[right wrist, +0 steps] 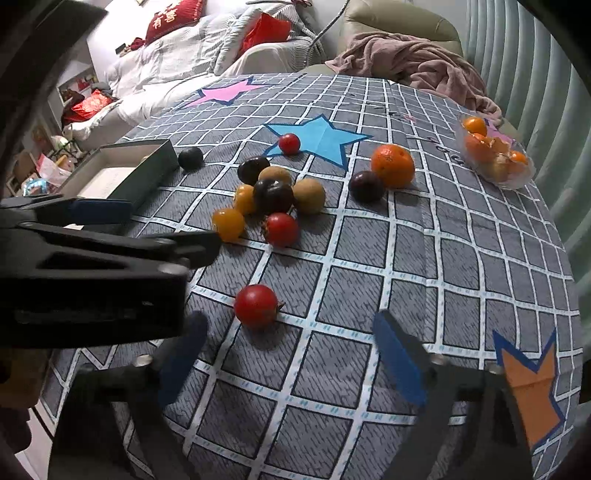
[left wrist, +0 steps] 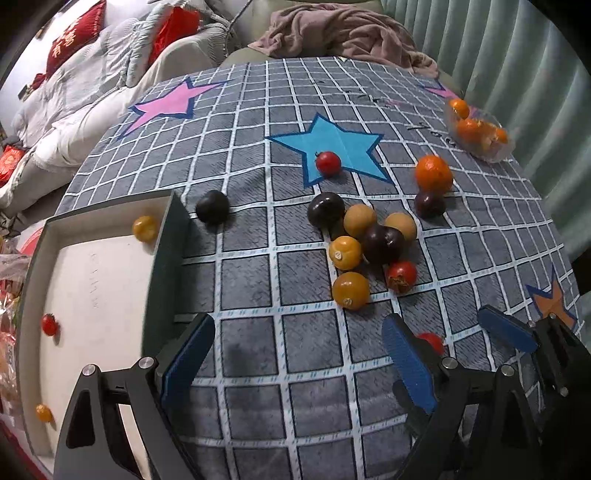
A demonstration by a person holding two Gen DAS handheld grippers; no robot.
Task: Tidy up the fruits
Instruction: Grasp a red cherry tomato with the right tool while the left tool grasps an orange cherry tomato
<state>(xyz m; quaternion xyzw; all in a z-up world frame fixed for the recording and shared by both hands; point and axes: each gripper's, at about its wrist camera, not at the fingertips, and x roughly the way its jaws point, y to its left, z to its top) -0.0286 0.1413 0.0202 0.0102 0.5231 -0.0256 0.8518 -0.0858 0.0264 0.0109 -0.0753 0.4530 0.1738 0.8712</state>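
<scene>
Both grippers are spread wide and holding nothing. The left gripper (left wrist: 299, 354) hangs over bare cloth near the table's (left wrist: 258, 280) front edge, its left finger just beside the box (left wrist: 166, 236) wall. The right gripper (right wrist: 291, 354) is at the front too, and a red tomato (right wrist: 256, 305) sits on the cloth just ahead of its gap, not touching either finger.

The box is at the table's left edge, with white inside and dark walls. In it you can see three small fruits: a yellow one (left wrist: 146, 229) in the far corner, a red one (left wrist: 49, 324) by the left wall and another yellow one (left wrist: 44, 412) nearer the front.

The main pile (left wrist: 369, 243) is around the middle of the table: dark plums, tan round fruits, two yellow tomatoes and a red one, all bunched up and touching. A lone plum (left wrist: 212, 206) sits just beside the box's far corner. Another red tomato (left wrist: 328, 163) rests on the blue star (left wrist: 343, 144). Toward the right edge an orange (left wrist: 433, 173) touches a plum (left wrist: 429, 203). In the far right corner a clear bowl (left wrist: 498, 151) holds small oranges.

A pink blanket (left wrist: 343, 33) is heaped past the table's far edge.
</scene>
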